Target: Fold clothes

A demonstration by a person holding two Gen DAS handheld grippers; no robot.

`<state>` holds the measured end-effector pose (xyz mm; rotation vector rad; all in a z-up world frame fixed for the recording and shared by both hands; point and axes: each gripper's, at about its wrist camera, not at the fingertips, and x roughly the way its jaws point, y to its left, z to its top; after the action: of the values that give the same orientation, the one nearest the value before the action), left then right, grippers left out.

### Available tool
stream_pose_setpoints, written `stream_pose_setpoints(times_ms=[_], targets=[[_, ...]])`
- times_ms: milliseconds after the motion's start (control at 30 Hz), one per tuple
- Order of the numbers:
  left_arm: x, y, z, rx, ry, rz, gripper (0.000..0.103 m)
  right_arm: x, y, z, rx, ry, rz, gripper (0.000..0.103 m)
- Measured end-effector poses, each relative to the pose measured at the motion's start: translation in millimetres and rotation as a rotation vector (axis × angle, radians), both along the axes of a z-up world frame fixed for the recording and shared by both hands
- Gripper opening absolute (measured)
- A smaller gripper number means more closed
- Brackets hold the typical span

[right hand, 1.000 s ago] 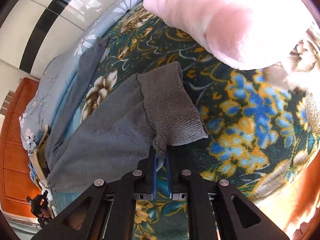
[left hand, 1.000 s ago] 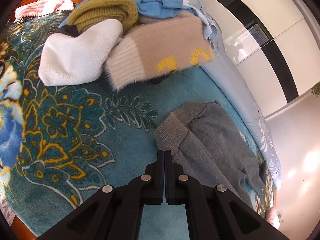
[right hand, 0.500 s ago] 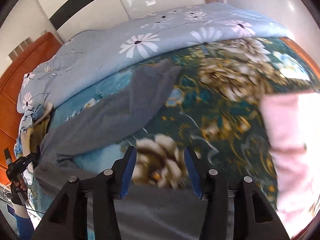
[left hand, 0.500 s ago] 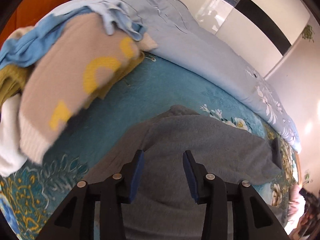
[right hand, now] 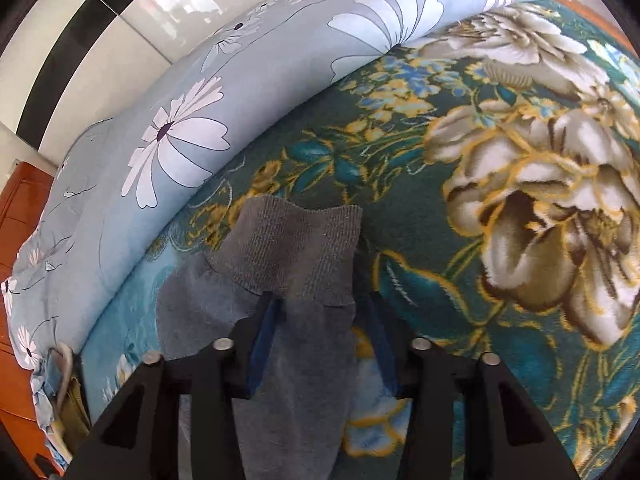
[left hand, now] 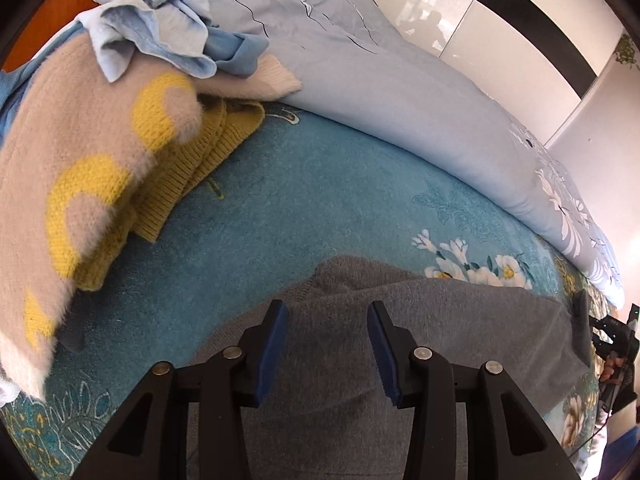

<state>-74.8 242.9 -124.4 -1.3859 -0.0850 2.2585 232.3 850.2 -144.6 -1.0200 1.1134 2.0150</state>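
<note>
A grey sweater [left hand: 420, 320] lies flat on the teal floral blanket [left hand: 304, 200]. My left gripper [left hand: 326, 316] is open and hovers just over the sweater's near part, holding nothing. In the right wrist view a grey sleeve with a ribbed cuff [right hand: 292, 248] lies on the blanket. My right gripper [right hand: 320, 312] is open, its jaws standing either side of the sleeve just behind the cuff, with cloth between them. The other gripper and the hand holding it show at the far right edge of the left wrist view [left hand: 616, 344].
A pile of clothes lies at the left: a beige sweater with yellow shapes [left hand: 80, 140], a mustard knit [left hand: 192, 168] and a light blue garment [left hand: 168, 36]. A pale blue flowered duvet [left hand: 420, 92] [right hand: 160, 140] runs along the far side. White wardrobe doors stand behind.
Both grippers were shut one second ago, the right on the sweater's ribbed edge; both are open now. Both have swung to new views, the right now over the sleeve cuff.
</note>
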Motion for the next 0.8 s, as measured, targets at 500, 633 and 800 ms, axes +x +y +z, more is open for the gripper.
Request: stream_pose_setpoints(times_ms=[500,633,800], targets=[[-13.4,0.9,-3.7,-0.053,0.008,0.009,0.048,102.9,27.2,17.1,0.155,-0.083,-0.128,0.008],[-24.1,4.7,-10.6,-0.089,0.0,0.005,0.05,112.0,26.0,14.8,0.149,-0.073,-0.13,0.01],[-34.3,18.7,-27.1,-0.141,-0.026,-0.024,0.056,113.4,14.6,51.0,0.308,-0.114,-0.129,0.03]])
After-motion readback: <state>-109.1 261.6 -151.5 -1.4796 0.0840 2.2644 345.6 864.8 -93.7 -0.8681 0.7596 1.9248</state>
